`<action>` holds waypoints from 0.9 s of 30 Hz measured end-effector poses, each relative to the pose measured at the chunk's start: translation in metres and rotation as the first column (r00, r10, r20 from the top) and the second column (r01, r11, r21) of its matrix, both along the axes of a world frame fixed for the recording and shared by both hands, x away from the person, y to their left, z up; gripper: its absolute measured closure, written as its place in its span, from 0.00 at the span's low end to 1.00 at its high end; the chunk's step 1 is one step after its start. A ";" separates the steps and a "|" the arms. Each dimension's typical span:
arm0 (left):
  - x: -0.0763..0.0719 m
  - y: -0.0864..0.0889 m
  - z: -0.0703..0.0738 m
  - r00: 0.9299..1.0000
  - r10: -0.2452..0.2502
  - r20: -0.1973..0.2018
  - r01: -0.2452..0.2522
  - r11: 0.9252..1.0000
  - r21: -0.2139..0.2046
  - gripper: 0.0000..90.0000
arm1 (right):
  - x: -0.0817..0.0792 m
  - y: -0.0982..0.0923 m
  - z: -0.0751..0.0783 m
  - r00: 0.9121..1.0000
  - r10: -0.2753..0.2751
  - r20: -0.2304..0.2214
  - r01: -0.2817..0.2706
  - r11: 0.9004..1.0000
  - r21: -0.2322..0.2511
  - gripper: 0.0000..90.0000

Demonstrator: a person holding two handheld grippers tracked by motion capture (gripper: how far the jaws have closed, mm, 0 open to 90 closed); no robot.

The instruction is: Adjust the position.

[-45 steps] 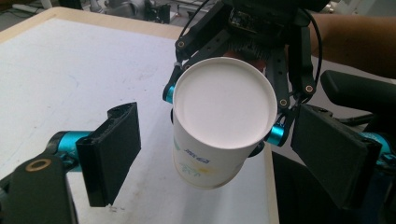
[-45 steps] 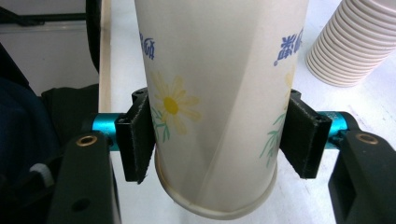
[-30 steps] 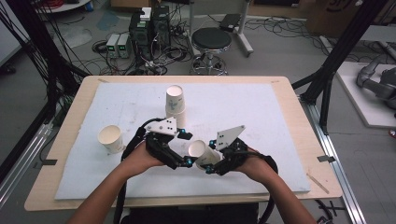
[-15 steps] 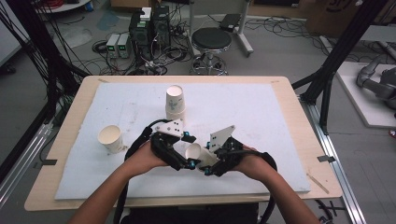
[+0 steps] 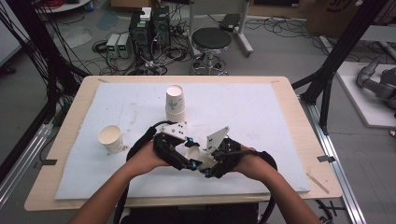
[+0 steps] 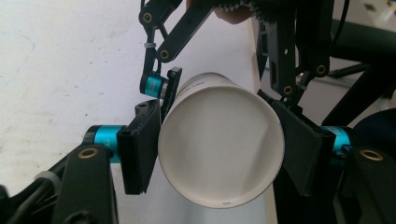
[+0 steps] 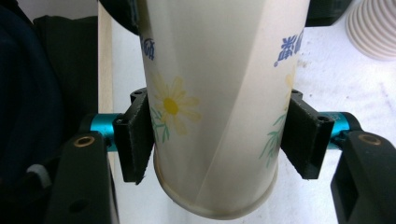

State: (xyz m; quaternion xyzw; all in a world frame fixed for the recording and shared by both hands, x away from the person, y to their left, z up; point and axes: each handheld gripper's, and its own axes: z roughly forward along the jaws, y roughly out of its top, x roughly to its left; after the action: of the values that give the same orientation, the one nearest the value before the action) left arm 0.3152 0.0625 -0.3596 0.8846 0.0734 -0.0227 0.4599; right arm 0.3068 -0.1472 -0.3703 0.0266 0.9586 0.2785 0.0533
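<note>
- Left hand-held gripper: jaws just closed in, now clamped on the base end of the paper cup, which is held in the air above the counter's near edge.
- Right hand-held gripper: clamped on the same cup near its rim. Judgement: w/ both gripping, squeeze lightly & release one side before pulling, or the thin wall buckles.
- Counter: white mat; lone cup at left, cup stack further back.
- Room: stool, cables, electronics on floor.

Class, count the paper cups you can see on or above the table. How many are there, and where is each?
3 at least: an upside-down cup at the table's middle, possibly a stack hiding more; one upright cup at left; one held cup between both hand-held grippers.
</note>
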 end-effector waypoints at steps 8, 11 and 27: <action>0.000 0.009 0.000 0.999 0.052 0.015 -0.051 0.998 -0.049 0.41 | 0.000 -0.009 0.005 0.998 -0.058 -0.006 0.058 0.995 0.075 0.20; 0.000 0.018 -0.002 0.997 0.079 0.017 -0.077 0.993 -0.090 0.41 | -0.001 -0.020 0.009 0.996 -0.085 -0.018 0.087 0.984 0.156 0.20; -0.004 0.042 -0.011 0.988 0.153 0.014 -0.142 0.945 -0.294 0.41 | -0.006 -0.062 0.004 0.982 -0.181 -0.054 0.184 0.858 0.479 0.21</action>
State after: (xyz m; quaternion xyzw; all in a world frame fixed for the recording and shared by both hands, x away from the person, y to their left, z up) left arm 0.3115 0.1042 -0.3709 0.7993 0.1267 0.0173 0.5872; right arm 0.3008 -0.2088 -0.3659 0.1306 0.8524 0.5018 0.0679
